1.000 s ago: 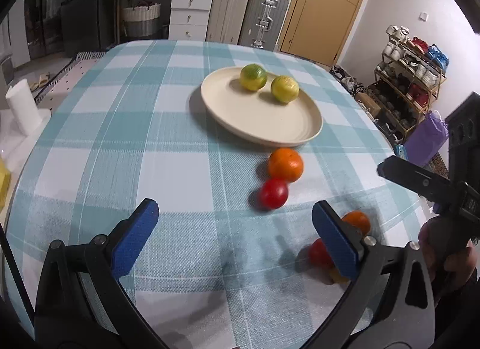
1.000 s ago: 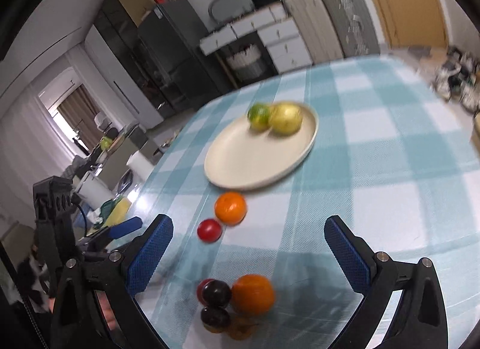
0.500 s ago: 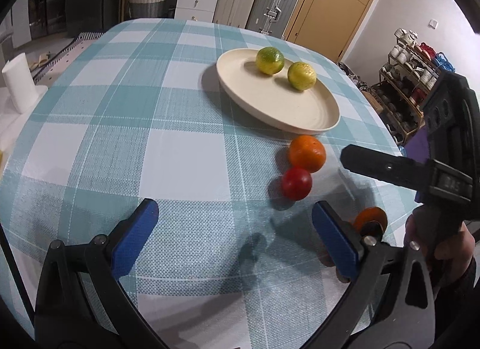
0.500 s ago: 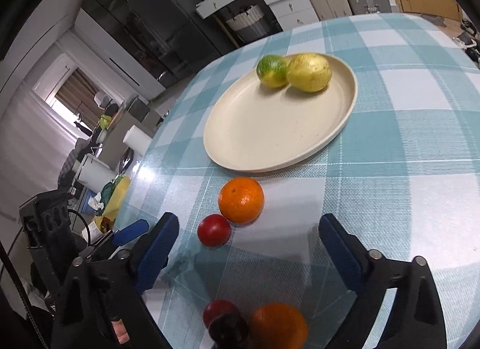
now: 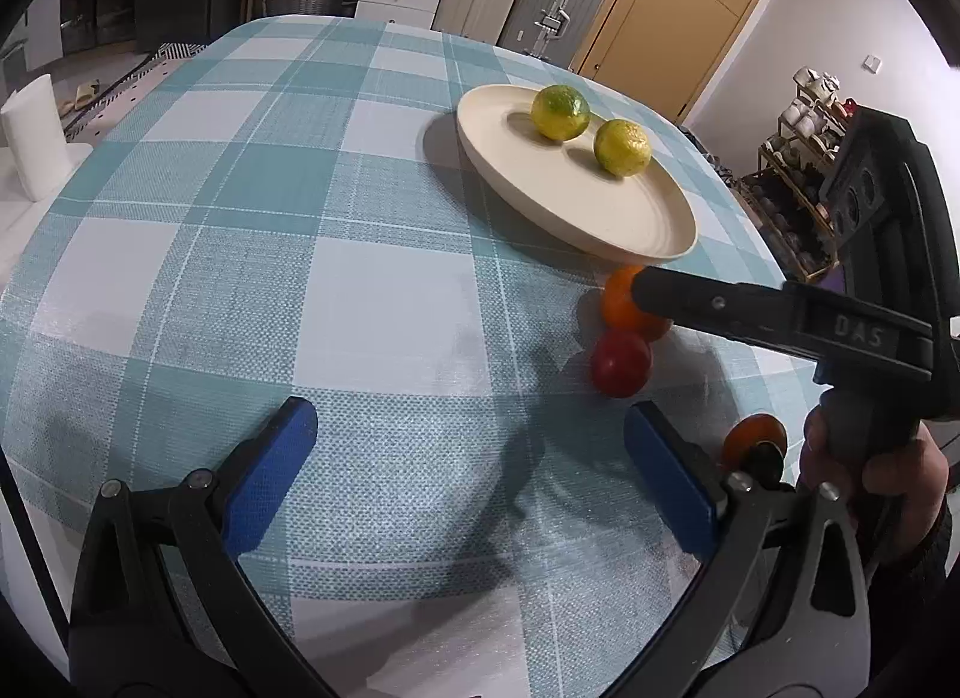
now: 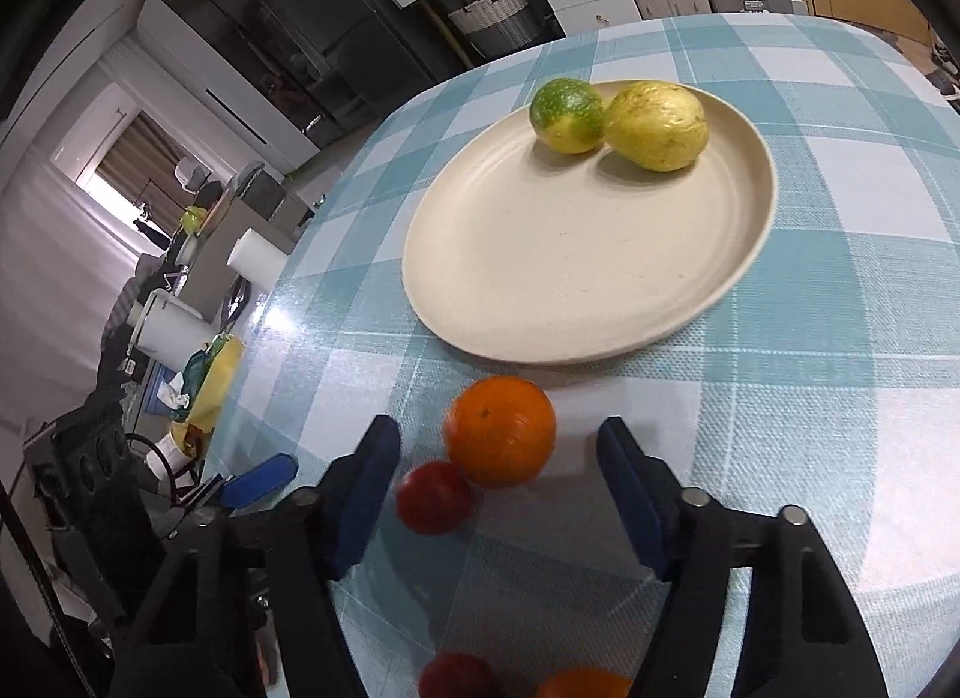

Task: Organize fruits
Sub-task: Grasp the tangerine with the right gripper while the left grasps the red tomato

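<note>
A cream plate [image 5: 630, 218] [image 6: 540, 278] holds a green-yellow fruit [image 5: 559, 112] [image 6: 567, 116] and a yellow fruit [image 5: 622, 147] [image 6: 657, 125]. On the checked cloth just before the plate lie an orange [image 6: 500, 431] [image 5: 618, 302] and a small red fruit [image 6: 433, 497] [image 5: 620, 363]. My right gripper [image 6: 498, 488] is open, its blue pads on either side of the orange, close above the cloth. My left gripper [image 5: 468, 476] is open and empty over bare cloth, left of these fruits.
More fruit lies at the near table edge: a red one [image 6: 459, 675] and an orange one [image 6: 585, 683] [image 5: 753, 437]. A white paper roll [image 5: 33, 137] stands off the table's left. Drawers and suitcases stand behind the table.
My right gripper moved forward and down toward the orange, and its jaws narrowed around it. My left gripper shifted slightly, so the plate and fruits now sit farther right in its view.
</note>
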Available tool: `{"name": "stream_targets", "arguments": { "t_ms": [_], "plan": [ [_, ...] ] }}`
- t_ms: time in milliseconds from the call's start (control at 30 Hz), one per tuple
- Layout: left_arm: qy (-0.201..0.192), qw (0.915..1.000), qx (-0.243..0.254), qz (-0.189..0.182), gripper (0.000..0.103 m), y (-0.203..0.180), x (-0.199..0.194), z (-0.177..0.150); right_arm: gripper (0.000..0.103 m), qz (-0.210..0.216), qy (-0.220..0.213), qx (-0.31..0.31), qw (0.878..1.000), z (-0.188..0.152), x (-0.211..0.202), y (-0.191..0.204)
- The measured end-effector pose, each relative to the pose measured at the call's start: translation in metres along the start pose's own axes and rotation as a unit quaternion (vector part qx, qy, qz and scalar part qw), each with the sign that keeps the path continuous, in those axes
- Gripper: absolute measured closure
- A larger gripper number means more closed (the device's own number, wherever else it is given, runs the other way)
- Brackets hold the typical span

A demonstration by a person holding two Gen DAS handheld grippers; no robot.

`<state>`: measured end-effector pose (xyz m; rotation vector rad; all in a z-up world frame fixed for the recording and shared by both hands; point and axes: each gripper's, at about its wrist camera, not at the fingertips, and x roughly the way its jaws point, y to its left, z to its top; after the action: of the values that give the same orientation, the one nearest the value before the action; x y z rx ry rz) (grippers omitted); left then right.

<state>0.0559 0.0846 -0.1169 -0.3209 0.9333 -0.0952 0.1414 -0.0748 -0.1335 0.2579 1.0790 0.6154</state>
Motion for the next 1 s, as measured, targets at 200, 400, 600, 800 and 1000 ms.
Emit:
{"name": "stream_targets", "arguments": {
  "t_ms": [200,400,600,800,1000],
  "plan": [
    [-0.001,1.0,0.0,-0.005,0.001,0.003,-0.004,-0.002,0.063,-0.018,0.008,-0.018,1.0,0.003,0.009,0.012],
    [0.0,1.0,-0.002,-0.005,0.001,0.003,-0.005,-0.004,0.065,-0.016,0.002,-0.014,1.0,0.002,0.008,0.011],
    [0.002,1.0,-0.001,-0.002,0.001,-0.001,-0.007,-0.006,0.065,0.011,-0.019,-0.01,1.0,-0.001,-0.005,0.012],
    [-0.004,0.9999,0.012,0.0,0.001,-0.013,-0.013,-0.005,0.065,0.032,-0.046,0.005,0.998,-0.008,-0.028,0.005],
    [0.0,0.9997,0.025,-0.008,0.001,-0.03,-0.015,-0.006,0.065,0.033,-0.075,0.016,0.996,-0.018,-0.06,-0.009]
  ]
}}
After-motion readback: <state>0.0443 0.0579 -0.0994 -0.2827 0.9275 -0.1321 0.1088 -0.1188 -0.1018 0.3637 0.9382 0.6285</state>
